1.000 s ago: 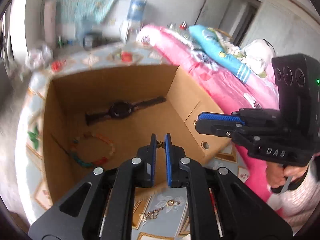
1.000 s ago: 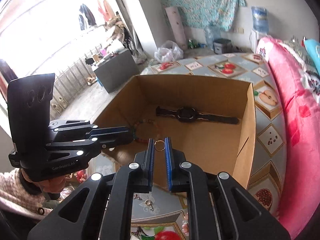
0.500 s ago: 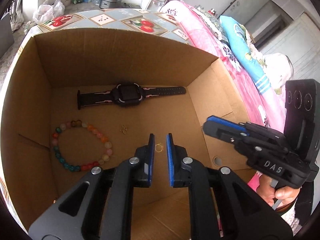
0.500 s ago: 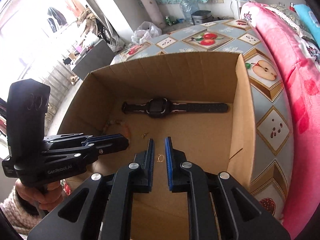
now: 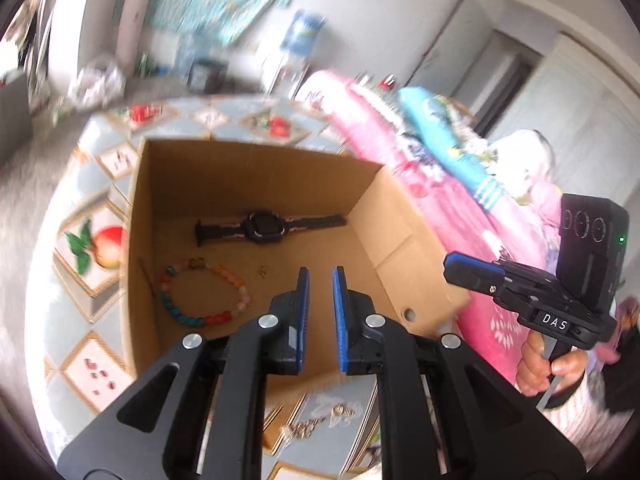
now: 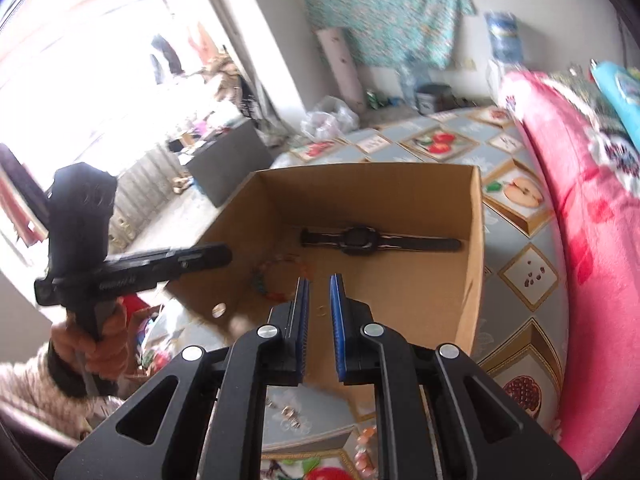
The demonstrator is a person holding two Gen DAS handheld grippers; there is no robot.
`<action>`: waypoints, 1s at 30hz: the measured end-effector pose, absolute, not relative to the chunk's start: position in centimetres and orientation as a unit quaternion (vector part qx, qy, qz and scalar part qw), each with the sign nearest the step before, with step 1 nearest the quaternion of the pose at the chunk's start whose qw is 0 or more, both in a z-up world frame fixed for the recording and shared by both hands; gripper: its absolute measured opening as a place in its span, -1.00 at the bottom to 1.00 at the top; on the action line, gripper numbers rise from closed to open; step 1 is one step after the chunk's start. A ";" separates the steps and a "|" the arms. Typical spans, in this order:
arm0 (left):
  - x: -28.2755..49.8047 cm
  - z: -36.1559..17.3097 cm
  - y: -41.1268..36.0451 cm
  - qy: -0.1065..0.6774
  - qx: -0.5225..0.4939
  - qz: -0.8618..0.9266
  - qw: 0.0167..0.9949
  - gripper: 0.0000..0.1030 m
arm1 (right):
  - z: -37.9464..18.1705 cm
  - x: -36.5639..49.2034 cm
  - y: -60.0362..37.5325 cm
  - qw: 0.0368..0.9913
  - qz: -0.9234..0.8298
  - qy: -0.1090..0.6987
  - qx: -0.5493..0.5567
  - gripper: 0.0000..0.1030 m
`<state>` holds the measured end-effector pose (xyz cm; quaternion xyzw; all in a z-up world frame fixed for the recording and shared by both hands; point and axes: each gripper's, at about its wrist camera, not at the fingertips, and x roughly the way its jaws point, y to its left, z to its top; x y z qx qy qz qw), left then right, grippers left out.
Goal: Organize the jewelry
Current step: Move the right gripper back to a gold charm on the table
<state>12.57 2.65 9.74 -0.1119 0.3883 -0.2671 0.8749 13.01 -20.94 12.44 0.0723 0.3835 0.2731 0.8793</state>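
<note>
Cardboard box (image 5: 404, 240) on the bed, holding watch (image 5: 264, 226), bead bracelet (image 5: 204, 292) and small earrings, sorted together; both grippers (image 5: 319, 280) (image 6: 319, 284) above, fingers narrow and empty; loose pieces (image 5: 316, 424) outside.

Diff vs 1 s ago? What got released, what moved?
The left gripper let go of its small earring and the right gripper its ring; both now lie on the cardboard box floor. Both grippers then drew back, jaws slightly apart and empty. The watch and bead bracelet are unmoved.
</note>
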 end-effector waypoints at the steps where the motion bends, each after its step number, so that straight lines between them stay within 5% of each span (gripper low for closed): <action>1: 11.2 10.0 3.1 0.373 -0.104 -0.274 0.880 -0.79 | 12.4 12.1 -20.7 0.878 0.284 0.379 0.065 -0.77; 6: 5.7 9.4 4.5 0.351 -0.077 -0.298 0.884 -0.79 | 9.6 8.1 -19.4 0.857 0.312 0.408 0.047 -0.77; 15: 2.6 1.9 2.6 0.432 -0.032 -0.262 0.862 -0.79 | 1.2 7.9 -18.2 0.811 0.272 0.505 0.111 -0.77; 30: 4.8 -1.8 0.2 0.461 0.029 -0.230 0.857 -0.76 | 0.5 8.5 -17.2 0.807 0.267 0.513 0.117 -0.77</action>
